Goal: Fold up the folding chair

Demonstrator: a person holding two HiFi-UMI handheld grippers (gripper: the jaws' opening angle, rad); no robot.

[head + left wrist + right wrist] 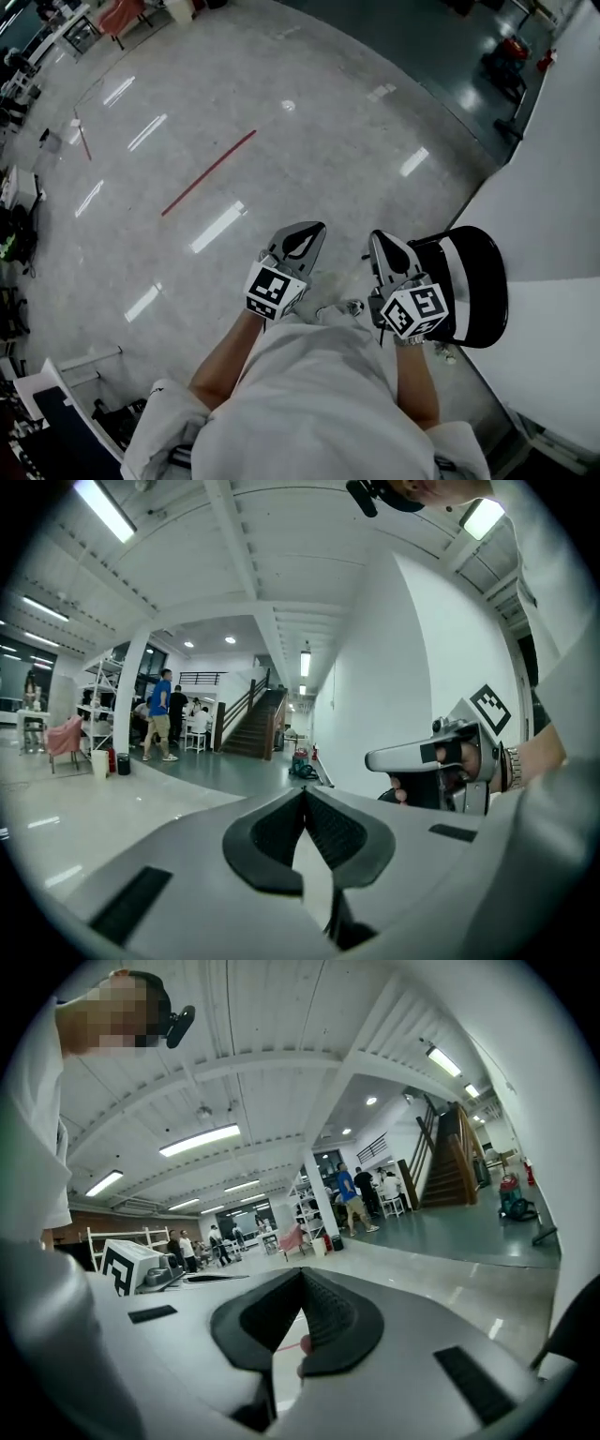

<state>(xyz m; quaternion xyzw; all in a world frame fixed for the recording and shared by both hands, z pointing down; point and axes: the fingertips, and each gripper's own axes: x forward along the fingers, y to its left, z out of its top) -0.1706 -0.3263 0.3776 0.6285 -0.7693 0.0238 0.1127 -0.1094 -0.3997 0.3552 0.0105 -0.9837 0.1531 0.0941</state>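
Observation:
A black rounded chair seat with a white band (473, 281) stands on the floor at the right, against the foot of a white wall. In the head view both grippers are held up in front of my chest, pointing out over the floor. My left gripper (300, 236) is shut with nothing in it, and its jaws meet in the left gripper view (305, 797). My right gripper (382, 247) hangs just left of the black seat without touching it. It too is shut and empty (302, 1281). Each gripper shows in the other's view: the right gripper (441, 759), the left gripper (141, 1269).
A white wall (558, 178) runs along the right. A red line (208, 172) crosses the glossy floor ahead. A pink chair (117, 14) and shelving stand far off at the top left; stairs (246, 722) and several people (161, 714) are in the distance. Dark equipment (56, 422) sits at the bottom left.

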